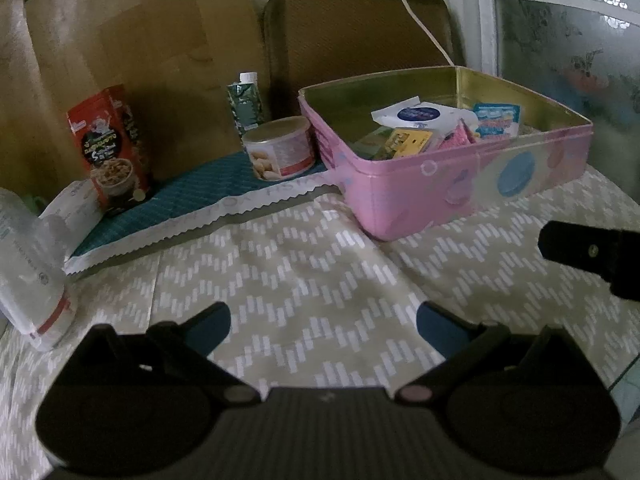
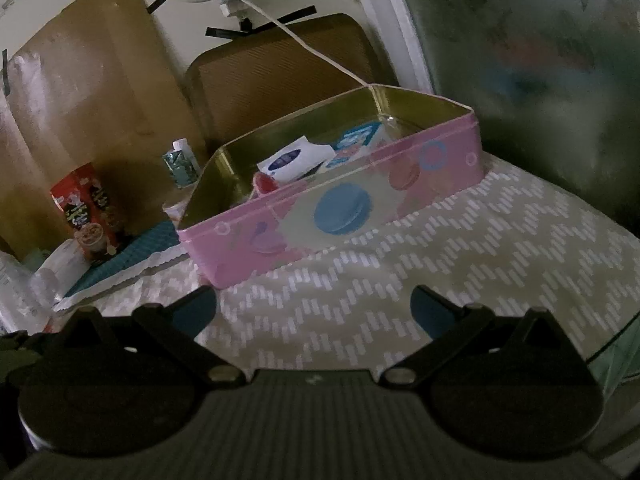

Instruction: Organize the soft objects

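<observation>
A pink tin box (image 1: 460,184) with a gold inside stands open on the patterned cloth; it also shows in the right wrist view (image 2: 336,216). Inside lie several soft packets: a white pouch with a blue oval (image 1: 416,114), a yellow packet (image 1: 412,140), a pink packet (image 1: 458,136) and a blue-and-white packet (image 1: 496,120). My left gripper (image 1: 323,326) is open and empty, low over the cloth in front of the box. My right gripper (image 2: 314,306) is open and empty, also in front of the box; part of it shows at the right edge of the left wrist view (image 1: 592,256).
Left of the box on a teal mat (image 1: 192,196) stand a red cereal carton (image 1: 110,148), a round can (image 1: 280,148) and a small green carton (image 1: 246,104). White plastic bags (image 1: 32,264) lie at the far left. A brown chair back (image 1: 360,28) stands behind.
</observation>
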`<state>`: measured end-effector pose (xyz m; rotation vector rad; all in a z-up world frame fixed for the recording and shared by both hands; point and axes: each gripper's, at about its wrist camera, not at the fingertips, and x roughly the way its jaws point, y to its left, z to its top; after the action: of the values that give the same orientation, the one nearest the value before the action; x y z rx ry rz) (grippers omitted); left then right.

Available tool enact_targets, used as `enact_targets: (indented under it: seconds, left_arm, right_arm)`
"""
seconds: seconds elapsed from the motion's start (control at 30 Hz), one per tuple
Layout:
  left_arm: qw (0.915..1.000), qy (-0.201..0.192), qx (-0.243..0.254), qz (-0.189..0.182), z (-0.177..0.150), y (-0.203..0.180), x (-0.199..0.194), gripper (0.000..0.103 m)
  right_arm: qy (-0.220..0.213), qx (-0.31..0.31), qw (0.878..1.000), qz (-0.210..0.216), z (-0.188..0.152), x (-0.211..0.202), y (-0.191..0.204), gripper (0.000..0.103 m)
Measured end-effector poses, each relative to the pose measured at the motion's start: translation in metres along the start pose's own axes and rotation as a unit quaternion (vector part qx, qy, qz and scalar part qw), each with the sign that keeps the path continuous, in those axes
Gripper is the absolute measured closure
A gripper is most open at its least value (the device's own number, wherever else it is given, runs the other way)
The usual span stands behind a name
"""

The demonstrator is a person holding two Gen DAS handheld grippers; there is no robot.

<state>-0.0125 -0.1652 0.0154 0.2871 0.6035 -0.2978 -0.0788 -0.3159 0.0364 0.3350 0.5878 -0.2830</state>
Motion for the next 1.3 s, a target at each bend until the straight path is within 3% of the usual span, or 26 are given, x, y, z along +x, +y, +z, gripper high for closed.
enact_targets:
  seconds: [1.3]
  left_arm:
    - [0.9989,-0.018,-0.037,-0.021,-0.006,0.032,-0.013,0.0]
  right_arm:
    - [-0.011,-0.048,0.999,0.001,-0.003,-0.008,0.038,0.0]
